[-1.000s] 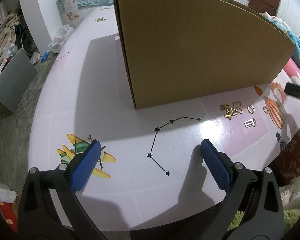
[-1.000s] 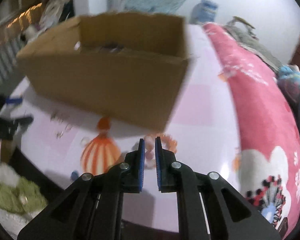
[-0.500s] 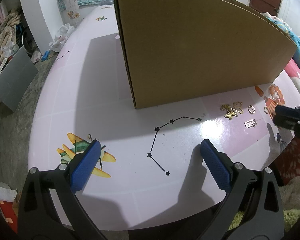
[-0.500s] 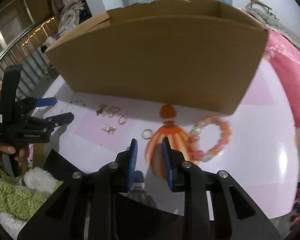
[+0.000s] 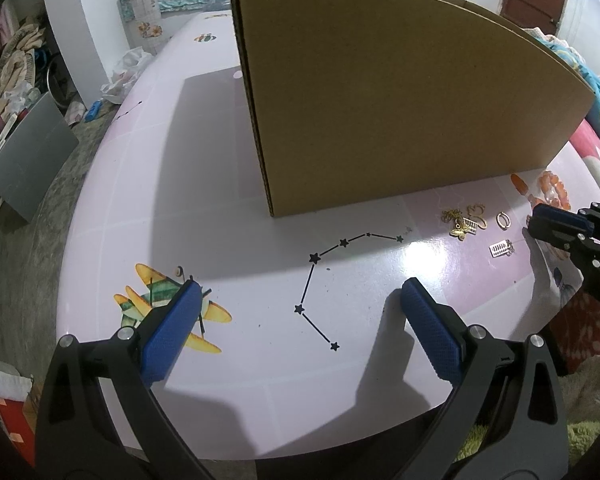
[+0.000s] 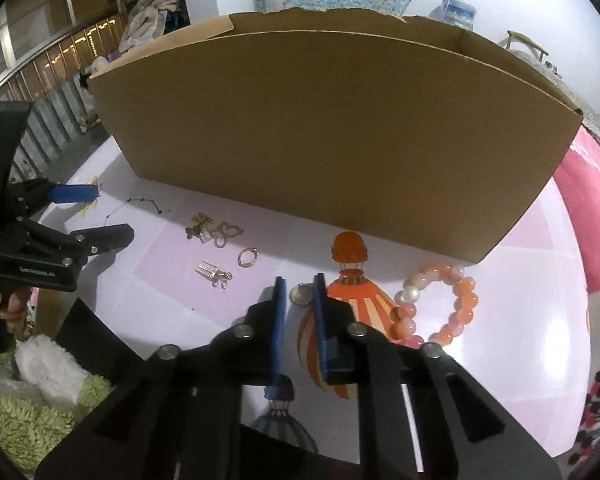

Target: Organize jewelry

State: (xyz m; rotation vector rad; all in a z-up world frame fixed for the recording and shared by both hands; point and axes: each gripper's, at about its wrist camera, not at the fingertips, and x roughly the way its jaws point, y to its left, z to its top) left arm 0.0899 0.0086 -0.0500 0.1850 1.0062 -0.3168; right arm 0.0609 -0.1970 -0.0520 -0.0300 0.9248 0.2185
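A big open cardboard box (image 6: 332, 132) stands on the pink table (image 6: 520, 392); it also shows in the left wrist view (image 5: 400, 100). In front of it lie small gold pieces (image 6: 214, 230), a silver clip (image 6: 212, 273), a gold ring (image 6: 247, 257), another ring (image 6: 299, 294) and an orange bead bracelet (image 6: 440, 306). My right gripper (image 6: 299, 286) is slightly open, its tips on either side of the ring on the table. My left gripper (image 5: 300, 300) is wide open and empty over the table's left part, away from the gold pieces (image 5: 464, 222).
The table edge runs close below both grippers. Green and white fluffy fabric (image 6: 28, 400) lies below the edge. A pink blanket (image 6: 596, 216) lies on the right. A grey board (image 5: 28, 164) and clutter sit on the floor at left.
My right gripper swung from the box's right side down to the jewelry and opened a little around the ring. The left gripper has stayed still and open.
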